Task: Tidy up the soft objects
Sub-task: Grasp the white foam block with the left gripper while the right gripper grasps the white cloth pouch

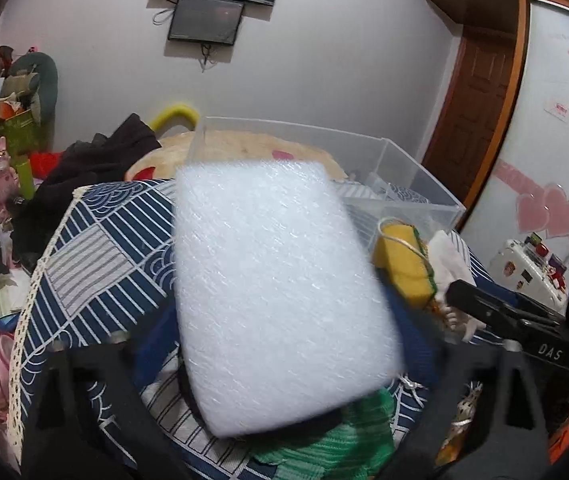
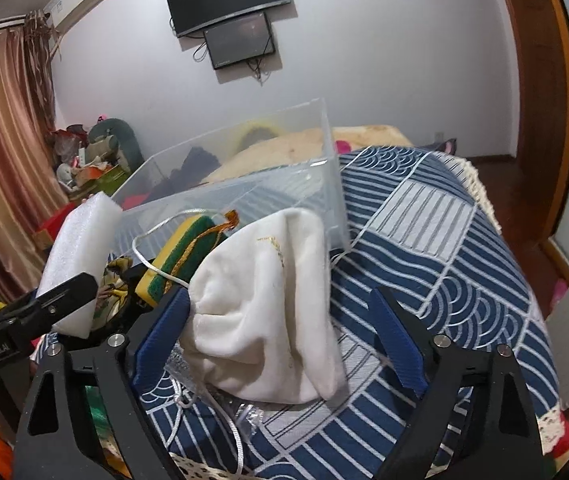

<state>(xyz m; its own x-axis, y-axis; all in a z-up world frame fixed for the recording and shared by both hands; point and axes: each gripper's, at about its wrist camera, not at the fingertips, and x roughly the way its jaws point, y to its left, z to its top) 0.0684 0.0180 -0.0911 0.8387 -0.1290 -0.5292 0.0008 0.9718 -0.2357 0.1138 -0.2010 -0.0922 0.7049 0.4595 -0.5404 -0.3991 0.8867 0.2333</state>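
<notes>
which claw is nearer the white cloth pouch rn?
Right. The right claw is open around the white cloth pouch; the left claw sits off to its left, holding the foam block.

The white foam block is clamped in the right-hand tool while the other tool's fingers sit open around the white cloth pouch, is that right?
Not quite: the left gripper holds the white foam block, as the right wrist view shows. The right gripper is the one with fingers open around the white cloth pouch.
</notes>
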